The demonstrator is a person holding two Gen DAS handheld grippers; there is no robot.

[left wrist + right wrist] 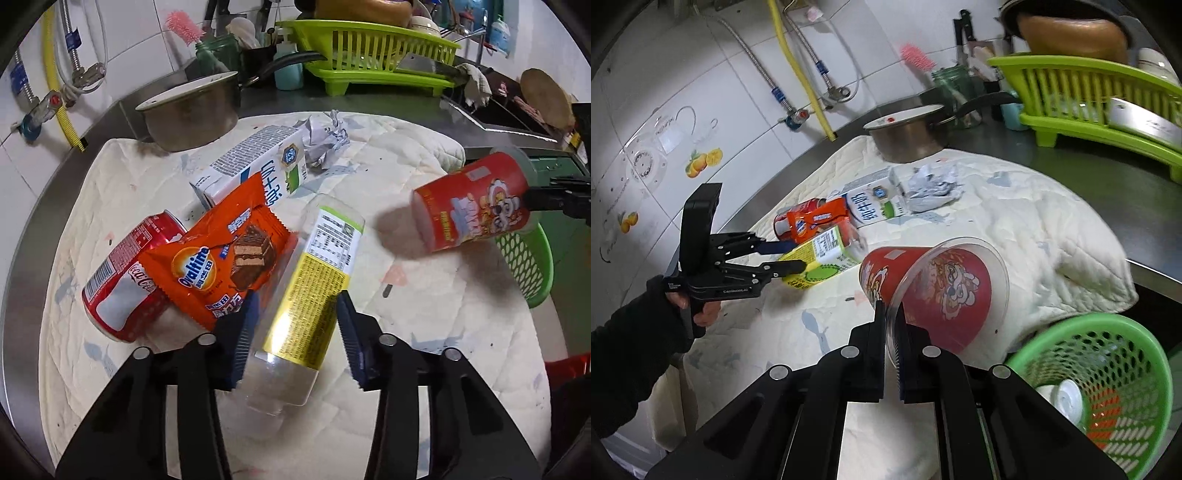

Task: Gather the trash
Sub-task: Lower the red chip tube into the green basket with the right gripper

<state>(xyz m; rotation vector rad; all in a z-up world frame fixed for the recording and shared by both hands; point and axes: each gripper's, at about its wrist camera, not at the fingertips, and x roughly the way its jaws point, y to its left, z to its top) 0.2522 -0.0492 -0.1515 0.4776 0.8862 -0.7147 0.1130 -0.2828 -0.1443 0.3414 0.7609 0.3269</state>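
Your left gripper (295, 332) is spread wide around a clear plastic bottle with a yellow label (314, 295), one blue-padded finger on each side of it; whether the pads already touch the bottle cannot be told. The bottle lies flat on the cream quilted cloth (424, 332), its long axis running straight ahead from your fingers and leaning slightly to the right, clear end nearest you. Its label is dense small print and a nutrition table, too fine to read.

Just left of your left finger lies an orange snack wrapper (221, 266) printed "Ovaltine" with a chocolate wafer picture. It rests partly on a red aluminium can (122, 288) lettered "Coca-Cola", which lies on its side pointing ahead and to the right. Ahead of the wrapper lies a white and blue milk carton (255, 162) with large Chinese characters and a "3.2" badge, and beyond that a crumpled ball of grey-white paper (325, 140).

Your right gripper (891, 332) is clamped on the transparent rim of a red paper snack cup with a cartoon bear (934, 291). The cup is held tipped on its side above the cloth, mouth toward you, base pointing ahead and left; its lettering is not legible. Down to the right of those fingers stands a green perforated plastic basket (1126, 369) with some white items inside.
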